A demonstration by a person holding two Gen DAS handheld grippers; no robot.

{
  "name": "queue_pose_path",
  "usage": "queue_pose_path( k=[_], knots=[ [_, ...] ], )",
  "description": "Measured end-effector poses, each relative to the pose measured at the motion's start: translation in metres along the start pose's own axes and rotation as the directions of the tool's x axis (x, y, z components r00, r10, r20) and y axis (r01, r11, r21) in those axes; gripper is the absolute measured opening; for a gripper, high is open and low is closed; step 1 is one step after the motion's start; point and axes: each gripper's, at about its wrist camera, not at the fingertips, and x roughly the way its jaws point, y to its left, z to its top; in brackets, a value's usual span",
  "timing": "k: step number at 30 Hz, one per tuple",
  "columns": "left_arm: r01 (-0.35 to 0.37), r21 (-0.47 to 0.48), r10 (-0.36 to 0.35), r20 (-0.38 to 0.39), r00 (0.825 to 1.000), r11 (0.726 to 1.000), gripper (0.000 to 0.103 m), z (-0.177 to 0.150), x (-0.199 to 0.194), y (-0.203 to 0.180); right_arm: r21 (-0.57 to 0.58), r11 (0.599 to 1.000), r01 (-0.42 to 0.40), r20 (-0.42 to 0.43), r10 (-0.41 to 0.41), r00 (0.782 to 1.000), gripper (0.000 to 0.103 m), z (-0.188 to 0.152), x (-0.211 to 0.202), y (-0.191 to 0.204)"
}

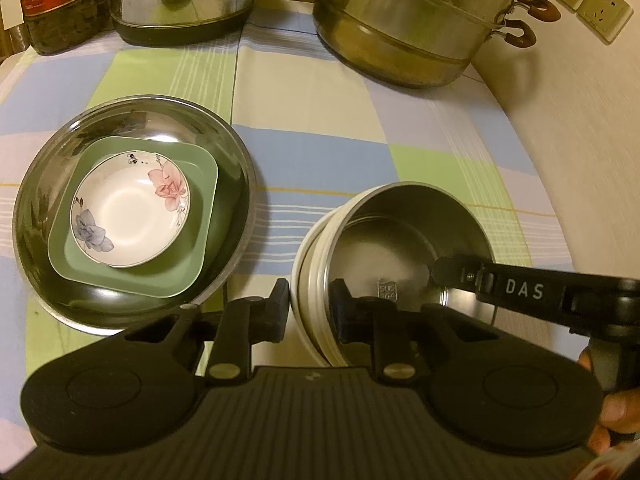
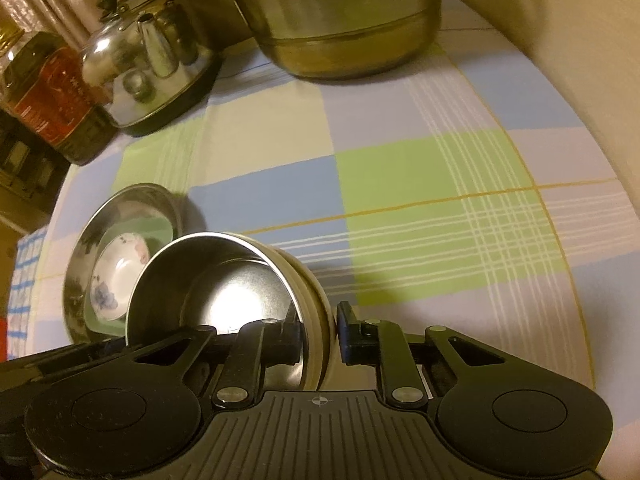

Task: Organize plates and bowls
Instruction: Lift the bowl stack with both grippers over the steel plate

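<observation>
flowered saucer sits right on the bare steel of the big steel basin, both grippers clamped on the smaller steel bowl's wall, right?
Not quite. The flowered saucer sits in a green square dish, which lies in the big steel basin, as the left wrist view shows. Both the left gripper and right gripper do clamp the smaller steel bowl.

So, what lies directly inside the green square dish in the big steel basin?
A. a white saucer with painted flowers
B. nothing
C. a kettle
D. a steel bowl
A: the white saucer with painted flowers sits in the green square dish, itself nested in the big steel basin.
</observation>
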Motion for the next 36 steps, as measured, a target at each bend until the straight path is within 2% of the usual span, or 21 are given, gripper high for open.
queue_pose_path(
  k=[9, 19, 36],
  knots=[
    [-0.009, 0.006, 0.009, 0.007, 1.000, 1.000, 0.020, -0.001, 0.000, -0.001, -0.022, 1.000, 0.000, 0.005, 0.000, 1.000, 0.016, -0.001, 0.000, 0.000],
    [-0.029, 0.017, 0.029, 0.008, 1.000, 0.999, 0.020, -0.001, -0.005, -0.007, -0.014, 1.000, -0.025, -0.028, 0.025, 0.999, 0.016, -0.001, -0.002, -0.004],
    [-0.038, -0.024, 0.040, 0.087, 0.995, 0.999, 0.021, 0.007, -0.043, 0.010, -0.067, 0.996, -0.064, -0.020, 0.063, 0.998, 0.015, 0.008, -0.019, 0.024]
  ],
)
